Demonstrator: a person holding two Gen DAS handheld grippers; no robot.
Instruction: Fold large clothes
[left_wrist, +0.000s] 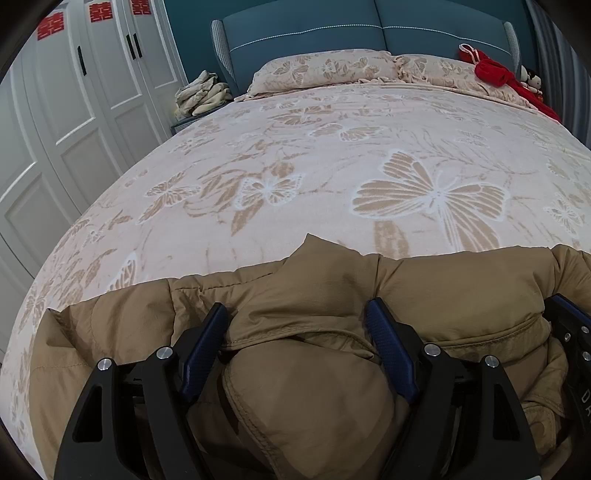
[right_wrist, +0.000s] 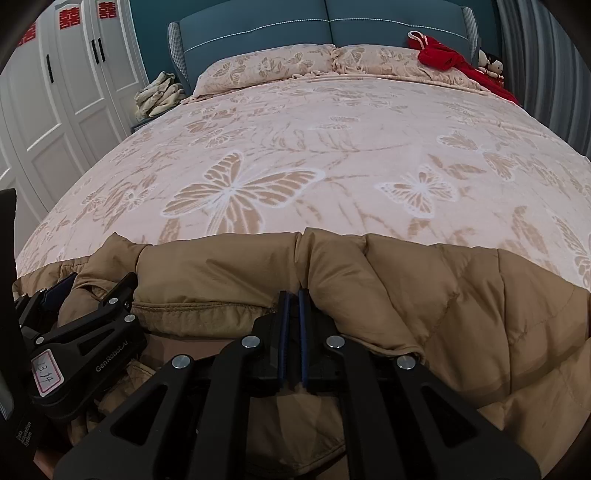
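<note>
Tan quilted puffer jacket (left_wrist: 325, 295) spread across near edge of butterfly-patterned pink bedspread (left_wrist: 295, 177).
Left gripper (left_wrist: 297, 325) jaws wide apart over bunched fabric; right gripper (right_wrist: 291, 295) jaws pressed together, pinching a jacket fold.

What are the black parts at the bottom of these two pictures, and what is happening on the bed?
They are two hand-held grippers; a person carries one in each hand. Each has a camera looking forward along its fingers, so each picture is one gripper's own view.

In the left view, the left gripper is open, its fingers standing on either side of a bunched part of the tan padded jacket. In the right view, the right gripper is shut, and seems to pinch a fold of the same jacket. The jacket lies at the near edge of the bed, on a butterfly-patterned cover.
</note>
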